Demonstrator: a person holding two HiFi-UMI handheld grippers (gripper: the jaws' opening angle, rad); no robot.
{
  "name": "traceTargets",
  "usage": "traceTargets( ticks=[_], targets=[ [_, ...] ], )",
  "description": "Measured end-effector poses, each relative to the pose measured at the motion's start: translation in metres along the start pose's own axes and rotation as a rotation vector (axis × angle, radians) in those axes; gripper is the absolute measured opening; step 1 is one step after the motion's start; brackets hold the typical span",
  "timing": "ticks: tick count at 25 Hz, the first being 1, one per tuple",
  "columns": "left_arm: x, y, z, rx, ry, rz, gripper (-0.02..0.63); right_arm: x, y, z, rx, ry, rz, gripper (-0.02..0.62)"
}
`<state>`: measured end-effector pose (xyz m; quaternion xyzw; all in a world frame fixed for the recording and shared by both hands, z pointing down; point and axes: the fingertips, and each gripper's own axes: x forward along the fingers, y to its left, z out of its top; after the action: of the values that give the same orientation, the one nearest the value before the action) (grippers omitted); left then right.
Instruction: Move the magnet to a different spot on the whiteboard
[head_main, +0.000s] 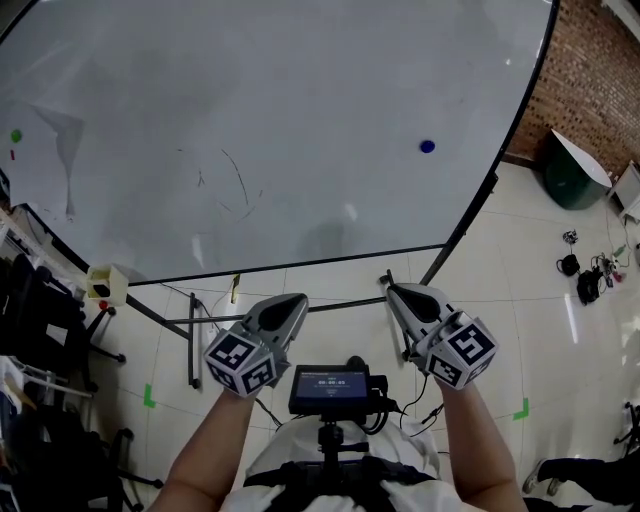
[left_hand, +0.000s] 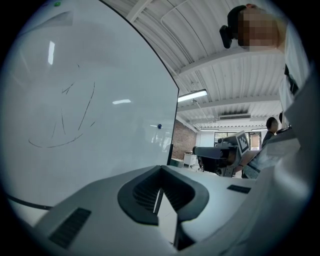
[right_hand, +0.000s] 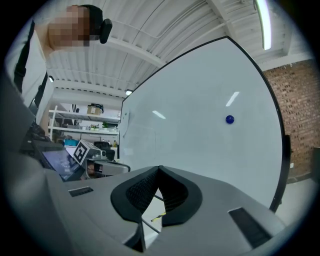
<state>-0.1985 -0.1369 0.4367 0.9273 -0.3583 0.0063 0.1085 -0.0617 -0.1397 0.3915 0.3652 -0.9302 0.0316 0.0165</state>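
A small blue magnet (head_main: 427, 146) sticks to the right part of the big whiteboard (head_main: 300, 90); it also shows as the blue magnet (left_hand: 159, 126) and the blue magnet (right_hand: 229, 119) in the gripper views. My left gripper (head_main: 297, 299) and right gripper (head_main: 392, 288) are held side by side below the board's lower edge, well short of the magnet. The left gripper (left_hand: 160, 169) is shut and holds nothing. Likewise shut and empty is the right gripper (right_hand: 159, 168). Faint pen strokes (head_main: 235, 185) mark the board's middle.
A green magnet (head_main: 15, 135) sits at the board's far left. The board's stand legs (head_main: 190, 345) cross the tiled floor below. A dark green bin (head_main: 572, 172) stands by the brick wall (head_main: 600, 70), cables (head_main: 590, 275) lie at the right, black chairs (head_main: 40, 330) at the left.
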Motion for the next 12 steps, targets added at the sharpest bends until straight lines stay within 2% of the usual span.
traceTargets(
  ticks=[12],
  targets=[
    [0.029, 0.045, 0.016, 0.007, 0.025, 0.017, 0.034, 0.049, -0.039, 0.008, -0.035, 0.015, 0.016, 0.031]
  ],
)
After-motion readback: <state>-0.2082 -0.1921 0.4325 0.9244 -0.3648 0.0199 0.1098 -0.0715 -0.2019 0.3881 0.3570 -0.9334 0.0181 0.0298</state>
